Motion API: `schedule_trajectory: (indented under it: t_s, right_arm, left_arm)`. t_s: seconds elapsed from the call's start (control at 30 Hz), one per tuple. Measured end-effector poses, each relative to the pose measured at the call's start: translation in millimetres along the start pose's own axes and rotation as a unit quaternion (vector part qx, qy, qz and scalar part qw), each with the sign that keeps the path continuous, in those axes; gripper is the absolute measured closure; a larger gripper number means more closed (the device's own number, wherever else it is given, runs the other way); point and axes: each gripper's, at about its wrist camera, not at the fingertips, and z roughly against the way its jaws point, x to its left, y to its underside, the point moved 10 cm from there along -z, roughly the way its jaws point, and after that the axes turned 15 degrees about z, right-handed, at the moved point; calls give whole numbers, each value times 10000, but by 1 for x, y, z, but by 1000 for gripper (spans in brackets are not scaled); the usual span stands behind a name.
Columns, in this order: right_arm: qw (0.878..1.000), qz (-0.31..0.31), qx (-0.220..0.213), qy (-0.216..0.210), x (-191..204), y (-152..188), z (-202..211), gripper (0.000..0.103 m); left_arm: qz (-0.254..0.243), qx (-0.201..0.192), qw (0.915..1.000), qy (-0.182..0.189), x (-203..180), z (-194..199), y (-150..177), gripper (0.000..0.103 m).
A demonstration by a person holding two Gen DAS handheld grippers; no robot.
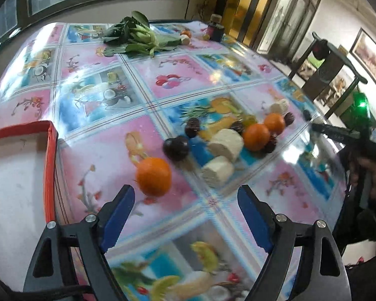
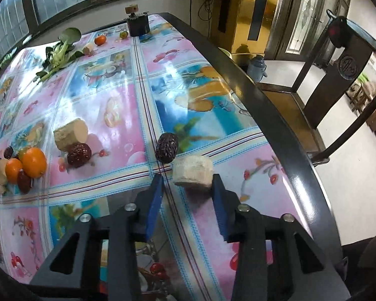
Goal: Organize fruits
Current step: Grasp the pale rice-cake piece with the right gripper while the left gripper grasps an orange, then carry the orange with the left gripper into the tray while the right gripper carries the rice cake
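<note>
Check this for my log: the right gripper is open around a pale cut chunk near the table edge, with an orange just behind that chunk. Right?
Not quite. The right wrist view shows the right gripper open around the pale chunk near the table edge, but what sits just behind it is a dark wrinkled date, not an orange.

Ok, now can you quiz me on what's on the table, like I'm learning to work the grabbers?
1. True or false: the left gripper has its jaws open with nothing between them.
2. Pick one. What lies right at the jaws of the right gripper? A) a pale round chunk B) a banana C) a cup
3. Fill in: the box beside the left gripper has a ___ rim.

Key: 1 true. 2 A. 3 red.
</note>
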Motion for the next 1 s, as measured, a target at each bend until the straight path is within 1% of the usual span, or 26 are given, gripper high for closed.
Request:
schedule_trajectory:
  t_s: [0.03,0.07,0.1,0.13,0.2,0.23,0.33,0.4,0.43,0.5,0.6,0.73,0.8,0.9,1.0]
  right_arm:
    - [10000,19,-20,27,0,0,0,74]
    - [10000,54,-40,55,1,0,1,74]
    - [9999,82,-65,79,2,1,1,74]
    - [9999,107,-80,96,2,1,1,74]
    - [9998,137,-101,109,3,0,1,74]
    - [9998,141,-100,107,3,0,2,74]
    - [9998,158,-106,109,3,-1,1,74]
    - [9997,175,-107,108,3,-1,2,74]
    - [9998,167,-106,102,3,-1,2,74]
    - [9997,193,-114,86,4,-1,1,74]
    - [9997,228,-116,50,5,0,2,75]
    - [9997,222,-121,-27,5,0,3,75]
    - [9996,226,-133,-66,6,1,7,75]
    - [9992,296,-222,-146,12,2,20,74]
    - [9975,554,-371,-240,27,-1,41,73]
  left_arm:
    - [-65,15,10000,-69,4,-3,-2,19]
    - [-114,49,9998,-156,7,-7,-3,19]
    - [-147,112,9997,-166,8,-12,-3,22]
    - [-182,175,9995,-182,9,-16,-4,31]
    - [-232,329,9989,-247,12,-27,-4,44]
    - [-262,282,9989,-277,11,-27,-5,44]
    - [-277,243,9988,-329,11,-28,-8,52]
    - [-314,209,9984,-419,12,-29,-9,56]
    - [-339,196,9981,-483,12,-29,-9,62]
    - [-301,155,9978,-572,16,-29,-12,70]
    - [-87,167,9986,-500,20,-28,-13,71]
    - [-85,96,9976,-681,18,-29,-13,72]
    - [16,66,9971,-752,18,-27,-12,72]
    - [164,-69,9957,-904,17,-19,-9,72]
    - [400,-229,9939,-1000,15,-4,-5,72]
